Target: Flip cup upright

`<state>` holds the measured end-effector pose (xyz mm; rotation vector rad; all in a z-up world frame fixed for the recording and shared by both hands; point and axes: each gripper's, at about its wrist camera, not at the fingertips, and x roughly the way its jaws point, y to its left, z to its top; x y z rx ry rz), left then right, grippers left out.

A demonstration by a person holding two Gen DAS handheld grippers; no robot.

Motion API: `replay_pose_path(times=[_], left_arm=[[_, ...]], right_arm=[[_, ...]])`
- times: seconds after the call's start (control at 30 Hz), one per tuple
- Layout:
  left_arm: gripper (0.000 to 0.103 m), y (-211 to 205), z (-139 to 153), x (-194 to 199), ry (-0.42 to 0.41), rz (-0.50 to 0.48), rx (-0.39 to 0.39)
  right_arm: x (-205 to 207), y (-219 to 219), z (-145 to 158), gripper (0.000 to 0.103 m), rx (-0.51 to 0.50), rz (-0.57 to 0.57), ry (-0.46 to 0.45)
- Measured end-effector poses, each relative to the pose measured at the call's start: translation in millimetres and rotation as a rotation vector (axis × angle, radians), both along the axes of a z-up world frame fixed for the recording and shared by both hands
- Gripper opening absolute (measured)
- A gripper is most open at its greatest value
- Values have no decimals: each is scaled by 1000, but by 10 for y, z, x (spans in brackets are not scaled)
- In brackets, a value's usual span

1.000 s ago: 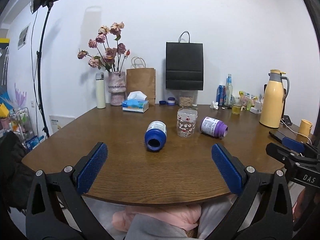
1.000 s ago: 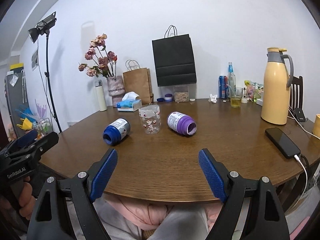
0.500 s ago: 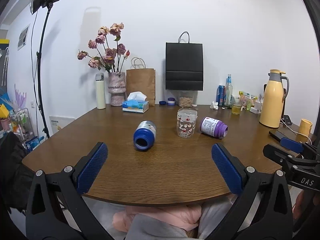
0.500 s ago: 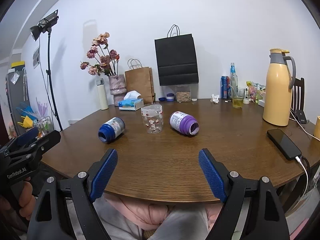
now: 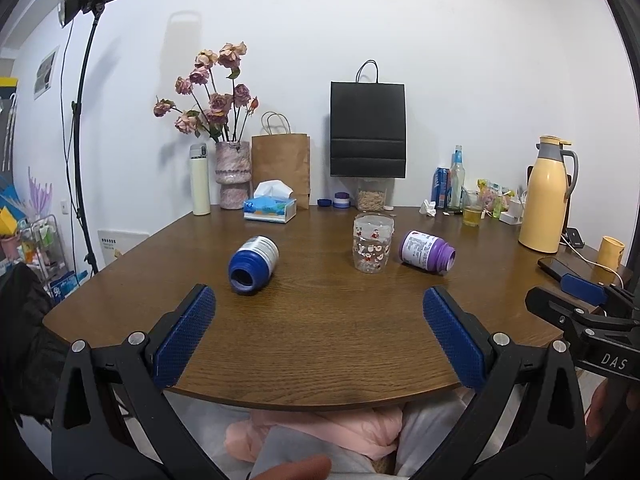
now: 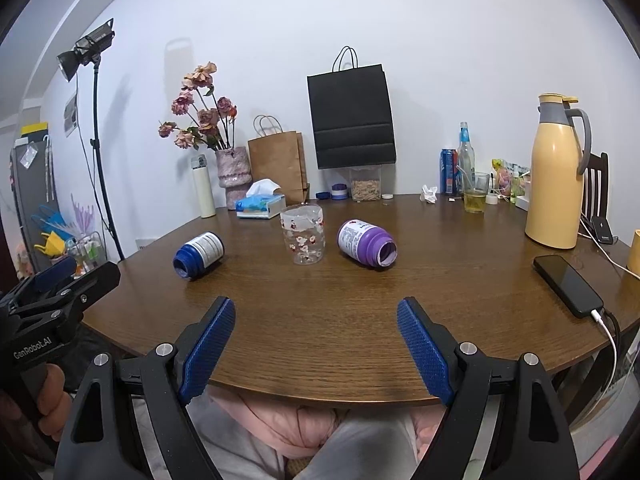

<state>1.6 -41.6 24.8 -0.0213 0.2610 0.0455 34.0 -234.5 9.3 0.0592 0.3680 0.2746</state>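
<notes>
Left gripper (image 5: 319,332): jaws spread wide, nothing between the blue pads (image 5: 184,336). It sits at the near table (image 5: 320,344) edge, above the person's lap. Right gripper (image 6: 316,344): jaws likewise spread wide and holding nothing, also at the near edge. Each gripper shows at the side of the other's view.

Beyond the left gripper, a blue cup (image 5: 253,259) lies on its side on the wood, its mouth turned toward the camera. In the right view the same cup (image 6: 198,255) lies left of centre, well apart from both grippers.

To the right of the blue cup, a clear glass (image 5: 372,242) with red printed figures stands on the table, wider end up. Just beside it, further right, a purple cup (image 5: 426,251) lies on its side, mouth pointing right and toward the near edge; glass and cup are close, but contact cannot be confirmed. The right view shows this cup (image 6: 367,243) nearly straight ahead of the right gripper.

At the right edge, a phone (image 6: 567,285) lies flat with a white cable plugged in.

Far side, along the wall: tissue box (image 5: 270,208), vase (image 5: 233,173) with dried roses, white flask (image 5: 199,185), brown bag (image 5: 281,159), black bag (image 5: 368,130), and a yellow jug (image 5: 545,196) at far right.
</notes>
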Motion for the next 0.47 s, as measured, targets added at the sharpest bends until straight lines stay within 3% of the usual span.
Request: replay_pose_path(times=[0.47], left_arm=[[103,-23,-16,10,18,-11,-13]], right_arm=[[14,23,-8,87,-3,4,6]])
